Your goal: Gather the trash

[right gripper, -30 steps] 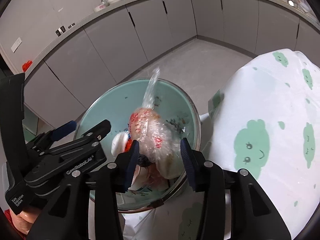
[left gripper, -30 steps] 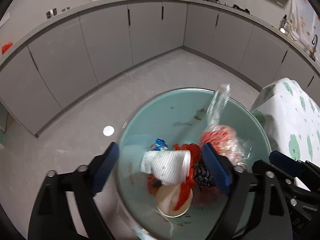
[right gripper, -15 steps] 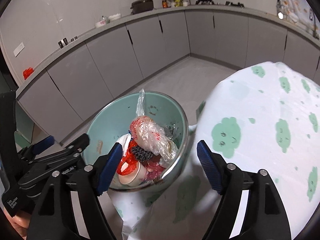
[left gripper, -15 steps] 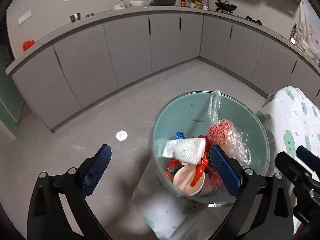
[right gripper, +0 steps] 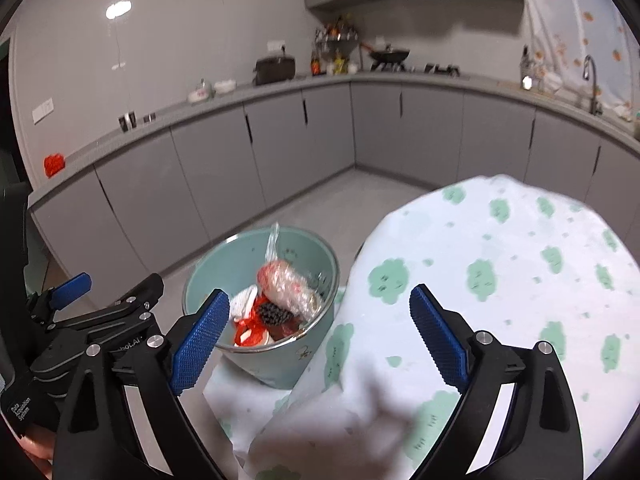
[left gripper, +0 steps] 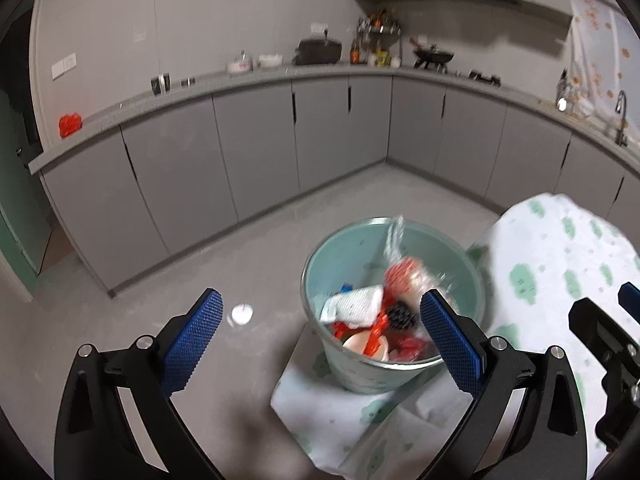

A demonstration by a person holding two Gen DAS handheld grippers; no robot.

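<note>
Both grippers — left (left gripper: 320, 330) wide apart, right (right gripper: 320, 330) opening — hold nothing; the bag (right gripper: 286, 286) lies in the bin (right gripper: 280, 364). Drop-off looks finished — next, finding more trash.

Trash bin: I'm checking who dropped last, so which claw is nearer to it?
Left, narrowly. The left claw frames the trash bin just ahead; the right claw, jaws opening and empty, sits off its side over the tablecloth.
</note>
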